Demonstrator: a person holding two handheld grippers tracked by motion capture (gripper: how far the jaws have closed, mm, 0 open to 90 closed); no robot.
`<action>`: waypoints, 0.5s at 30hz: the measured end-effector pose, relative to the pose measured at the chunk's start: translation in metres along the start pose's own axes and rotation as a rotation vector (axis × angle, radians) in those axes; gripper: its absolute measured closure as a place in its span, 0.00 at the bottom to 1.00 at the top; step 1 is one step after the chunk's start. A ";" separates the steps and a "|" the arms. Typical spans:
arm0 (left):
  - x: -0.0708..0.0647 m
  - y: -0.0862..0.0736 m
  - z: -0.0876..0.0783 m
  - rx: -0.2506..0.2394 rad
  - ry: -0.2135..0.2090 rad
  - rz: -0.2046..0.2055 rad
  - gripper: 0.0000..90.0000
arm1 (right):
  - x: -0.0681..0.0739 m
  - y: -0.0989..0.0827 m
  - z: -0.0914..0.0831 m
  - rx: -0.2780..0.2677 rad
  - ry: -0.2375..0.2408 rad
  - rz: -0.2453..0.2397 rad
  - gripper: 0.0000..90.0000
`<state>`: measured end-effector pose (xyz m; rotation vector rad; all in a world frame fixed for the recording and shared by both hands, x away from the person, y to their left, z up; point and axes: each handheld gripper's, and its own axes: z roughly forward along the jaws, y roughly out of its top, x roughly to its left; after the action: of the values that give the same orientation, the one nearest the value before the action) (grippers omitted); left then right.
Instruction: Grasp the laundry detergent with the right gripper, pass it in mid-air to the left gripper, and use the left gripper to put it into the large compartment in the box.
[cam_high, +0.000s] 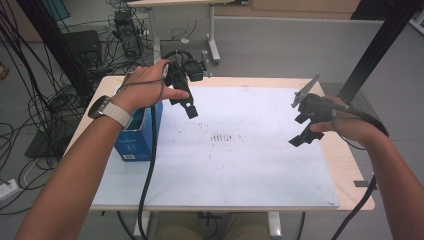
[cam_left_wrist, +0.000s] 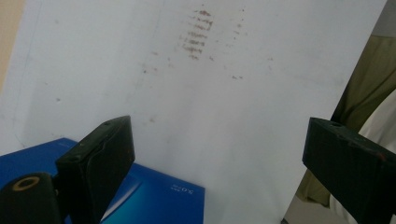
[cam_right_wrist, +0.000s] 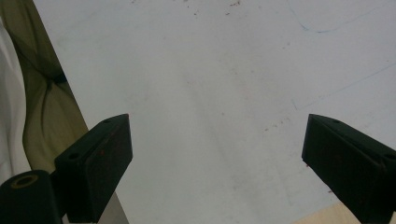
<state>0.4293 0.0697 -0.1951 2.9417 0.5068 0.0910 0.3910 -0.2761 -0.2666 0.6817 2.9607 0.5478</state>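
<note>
My left gripper is held in the air over the back left of the table, just right of an open blue box. Its jaws stand wide apart with nothing between them; below them lie the blue box and a white sheet. My right gripper hovers over the right side of the white sheet. It is open and empty too, looking down on the white sheet near its edge.
A patch of brown specks marks the sheet's middle. The wooden tabletop shows along the right edge. A black frame post rises at the back right. Cables and a computer case lie on the floor at the left.
</note>
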 end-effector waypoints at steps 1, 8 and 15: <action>0.000 0.000 0.001 -0.005 -0.003 -0.003 0.11 | -0.001 0.000 0.000 0.001 0.001 0.001 0.10; 0.001 0.001 0.008 -0.010 -0.020 0.010 0.11 | -0.001 0.000 0.001 -0.003 -0.001 0.000 0.10; 0.000 0.001 0.010 -0.019 -0.022 0.022 0.11 | -0.001 0.000 0.003 -0.003 0.001 0.004 0.09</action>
<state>0.4302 0.0678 -0.2044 2.9272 0.4682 0.0649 0.3928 -0.2756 -0.2693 0.6880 2.9592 0.5527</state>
